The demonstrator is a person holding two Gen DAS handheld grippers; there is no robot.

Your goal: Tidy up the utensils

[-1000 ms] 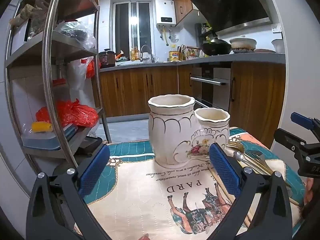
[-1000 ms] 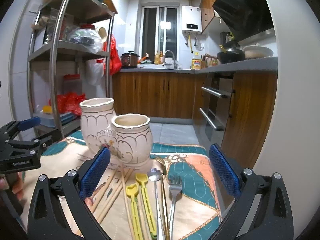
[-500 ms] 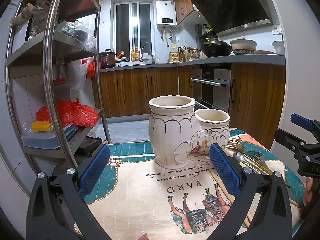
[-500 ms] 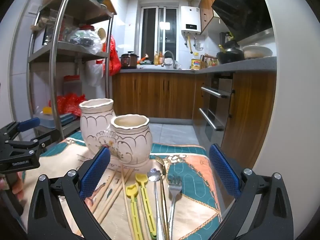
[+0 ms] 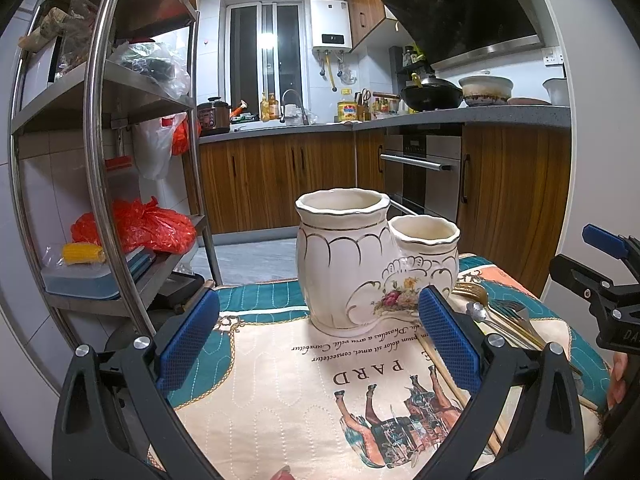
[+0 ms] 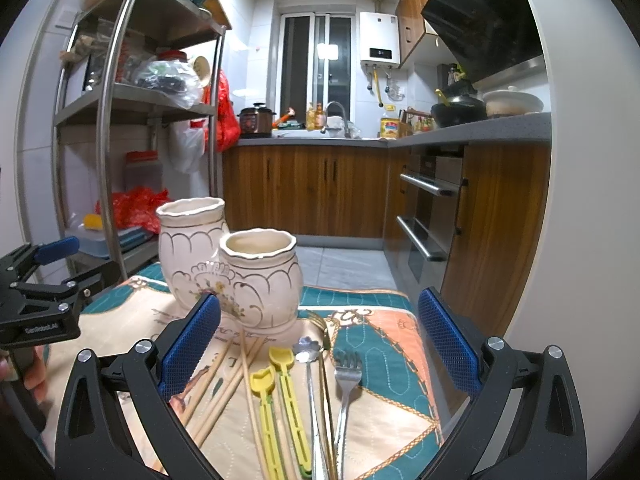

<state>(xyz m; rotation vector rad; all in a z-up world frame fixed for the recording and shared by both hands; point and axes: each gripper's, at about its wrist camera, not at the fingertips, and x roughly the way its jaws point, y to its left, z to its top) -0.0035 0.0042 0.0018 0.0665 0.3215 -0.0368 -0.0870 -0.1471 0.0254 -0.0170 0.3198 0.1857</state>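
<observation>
Blue-padded jaws stand wide apart and empty on both our right gripper (image 6: 319,350) and left gripper (image 5: 318,344). Just ahead, wooden chopsticks (image 6: 224,384), yellow tongs (image 6: 280,396), a steel fork (image 6: 346,384) and spoon (image 6: 310,364) lie flat on the cloth beside the twin ceramic holder (image 6: 236,268): light, stiff, probably slippery, best pinched mid-shaft.

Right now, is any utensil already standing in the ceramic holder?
No, both openings of the ceramic holder look empty; the chopsticks and fork lie on the mat.
</observation>
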